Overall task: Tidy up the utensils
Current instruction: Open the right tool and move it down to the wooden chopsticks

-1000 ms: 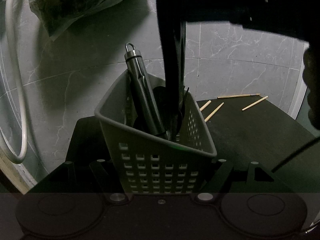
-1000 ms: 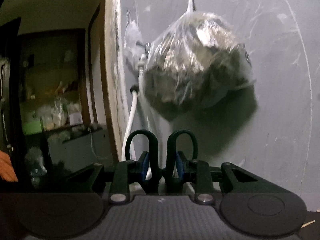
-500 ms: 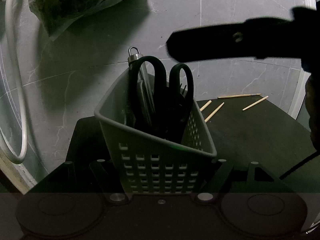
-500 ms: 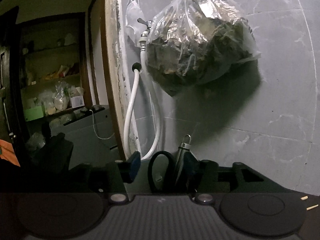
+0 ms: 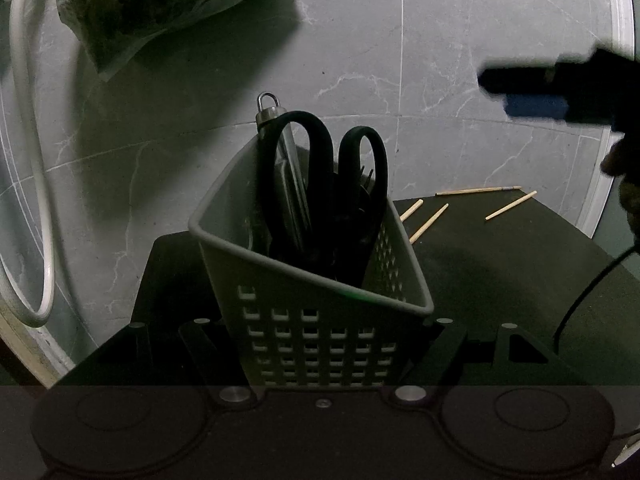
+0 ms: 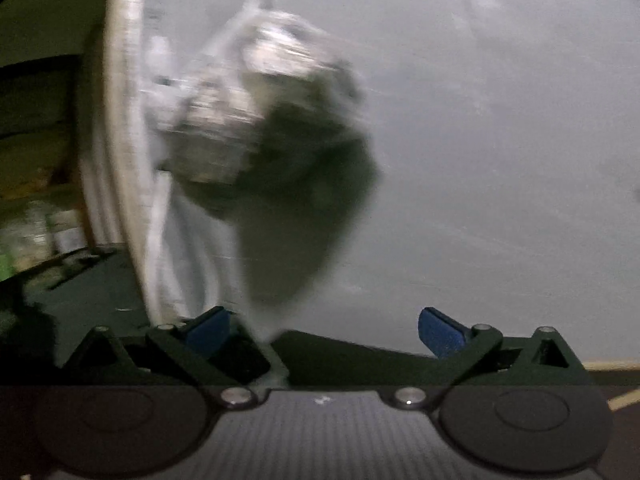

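The right gripper has just been opening — its blue pads stand wide apart with nothing between them. Beyond, blurred, a clear plastic bag of dark contents hangs on the grey wall beside white hoses — a dark tabletop lies below.

Right wrist view smeared throughout: hanging plastic bag a grey-white blur, contents unreadable; shelf clutter at left indistinct.

Left wrist view: same bag cut by the top edge. Scissors show only their handles; blades sunk in the grey basket (other dark utensils inside can't be told apart). Right gripper a black silhouette, cut off at the right edge. Left gripper's fingertips hidden behind the basket's walls.
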`<state>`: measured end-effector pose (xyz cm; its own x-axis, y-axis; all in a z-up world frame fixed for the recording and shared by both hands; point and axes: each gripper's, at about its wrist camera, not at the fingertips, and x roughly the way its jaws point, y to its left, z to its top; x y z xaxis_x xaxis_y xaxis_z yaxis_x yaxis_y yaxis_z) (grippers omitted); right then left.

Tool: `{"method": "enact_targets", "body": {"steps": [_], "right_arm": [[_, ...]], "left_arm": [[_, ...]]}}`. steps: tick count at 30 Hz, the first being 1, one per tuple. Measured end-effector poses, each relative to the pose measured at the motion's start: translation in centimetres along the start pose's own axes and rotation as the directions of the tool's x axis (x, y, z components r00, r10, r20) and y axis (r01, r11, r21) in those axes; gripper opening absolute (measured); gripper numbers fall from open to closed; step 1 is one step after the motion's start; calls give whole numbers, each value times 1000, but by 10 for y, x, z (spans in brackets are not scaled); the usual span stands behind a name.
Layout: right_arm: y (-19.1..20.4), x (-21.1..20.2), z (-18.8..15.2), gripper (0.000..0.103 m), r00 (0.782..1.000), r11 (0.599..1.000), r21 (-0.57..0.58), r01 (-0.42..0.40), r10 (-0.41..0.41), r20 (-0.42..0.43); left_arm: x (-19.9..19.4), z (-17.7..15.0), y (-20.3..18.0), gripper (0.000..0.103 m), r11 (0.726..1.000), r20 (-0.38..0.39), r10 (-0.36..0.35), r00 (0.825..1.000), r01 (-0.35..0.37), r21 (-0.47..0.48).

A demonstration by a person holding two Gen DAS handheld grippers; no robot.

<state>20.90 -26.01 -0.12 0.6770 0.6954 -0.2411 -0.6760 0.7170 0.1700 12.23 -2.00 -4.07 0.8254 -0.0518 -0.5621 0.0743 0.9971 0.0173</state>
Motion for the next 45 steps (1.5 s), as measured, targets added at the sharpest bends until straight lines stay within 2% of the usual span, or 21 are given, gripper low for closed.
{"method": "enact_targets", "body": {"steps": [3,6,9,11,18,22,24,27,28,33,38,45], "right_arm": [[-29,10,-9,103,988,988,78,132,-126,-87],[-57,26,-22,103,955,958,143,248,-216,-204],[-79,45,-36,103,921,929,206,307,-235,-311],[-89,60,-44,103,908,916,244,318,-220,-355],[-99,113,-60,103,887,901,280,331,-197,-417],[-99,144,-59,103,871,878,297,375,-224,-438],[-98,158,-60,103,849,865,276,418,-265,-457],[-95,176,-63,103,799,842,210,497,-349,-490],[-93,181,-64,103,788,837,192,513,-369,-493],[-86,199,-67,102,754,828,105,551,-439,-489],[-81,206,-71,101,740,836,33,548,-465,-486],[-82,189,-76,90,758,855,9,519,-455,-467]], "left_arm": [[1,1,-1,76,1000,-3,2,1000,-2,-1],[1,2,-1,76,1000,-5,5,1000,-5,-5],[2,3,-2,76,1000,-8,8,1000,-8,-5],[2,3,-3,76,1000,-9,9,1000,-9,-6],[3,3,-2,76,1000,-11,8,1000,-8,-5],[4,3,-2,76,1000,-12,6,1000,-6,-1],[4,3,-1,76,1000,-12,3,1000,-3,-2],[5,3,-1,76,1000,-13,1,1000,-1,0],[5,3,-1,76,1000,-14,0,1000,0,1],[5,4,0,77,1000,-16,-5,1000,5,5],[5,4,0,77,1000,-17,-7,1000,7,8],[5,4,0,77,1000,-17,-6,1000,6,7]]}}
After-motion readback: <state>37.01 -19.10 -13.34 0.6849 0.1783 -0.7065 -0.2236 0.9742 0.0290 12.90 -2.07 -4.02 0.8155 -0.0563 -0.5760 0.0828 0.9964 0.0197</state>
